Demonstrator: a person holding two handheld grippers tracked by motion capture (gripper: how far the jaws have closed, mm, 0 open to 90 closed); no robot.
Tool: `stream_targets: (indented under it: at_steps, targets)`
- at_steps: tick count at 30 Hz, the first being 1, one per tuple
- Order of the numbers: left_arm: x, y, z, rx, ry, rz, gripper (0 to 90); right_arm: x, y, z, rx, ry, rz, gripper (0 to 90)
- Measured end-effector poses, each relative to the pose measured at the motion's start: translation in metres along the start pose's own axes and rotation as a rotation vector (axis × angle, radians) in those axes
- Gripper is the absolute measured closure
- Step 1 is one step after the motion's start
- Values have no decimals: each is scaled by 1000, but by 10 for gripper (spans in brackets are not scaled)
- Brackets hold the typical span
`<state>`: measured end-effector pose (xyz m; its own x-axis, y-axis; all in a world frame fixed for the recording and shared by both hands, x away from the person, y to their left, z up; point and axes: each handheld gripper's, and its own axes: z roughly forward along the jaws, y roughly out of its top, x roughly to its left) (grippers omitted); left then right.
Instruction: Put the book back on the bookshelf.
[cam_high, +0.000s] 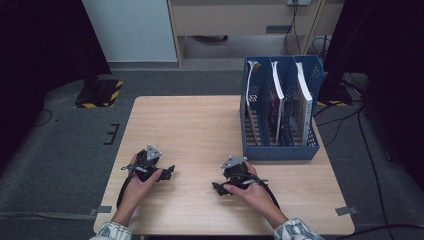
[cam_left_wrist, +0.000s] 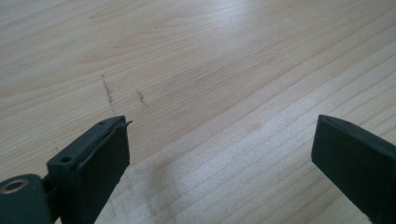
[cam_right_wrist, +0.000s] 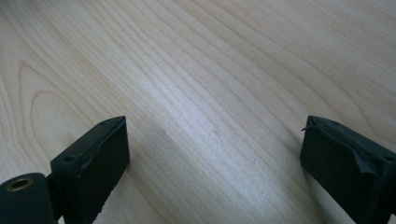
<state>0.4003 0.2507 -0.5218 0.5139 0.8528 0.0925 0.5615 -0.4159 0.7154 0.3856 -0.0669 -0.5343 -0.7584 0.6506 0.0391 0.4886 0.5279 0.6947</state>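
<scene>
My left gripper (cam_high: 169, 173) rests low over the wooden table (cam_high: 190, 125) near its front left, held in a hand. In the left gripper view its jaws stand wide apart with bare wood between them, so my left gripper (cam_left_wrist: 219, 144) is open and empty. My right gripper (cam_high: 217, 188) sits near the front middle, its tips pointing left. Through the right gripper view, my right gripper (cam_right_wrist: 212, 144) is likewise open over plain wood. A blue file rack (cam_high: 280, 150) with three slots stands at the table's right, holding upright books (cam_high: 302, 100).
Faint dark scratch marks (cam_left_wrist: 109, 91) cross the wood ahead of the left jaws. Grey carpet surrounds the table, with cables (cam_high: 350, 115) on the floor at the right and a black-and-yellow striped base (cam_high: 100, 92) at the back left.
</scene>
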Motion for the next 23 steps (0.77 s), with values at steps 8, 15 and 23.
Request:
stream_targets:
  at_steps: [8, 15, 23]
  targets:
    - [2, -4, 6, 38, -3, -28, 41, 2, 1, 6, -26, -25, -11, 61]
    - [4, -6, 10, 50, -5, -52, 36, 2, 2, 9, -20, -37, -7, 22]
    - [5, -9, 12, 33, -17, -97, 17, 0, 7, 14, -18, -123, 89, 4]
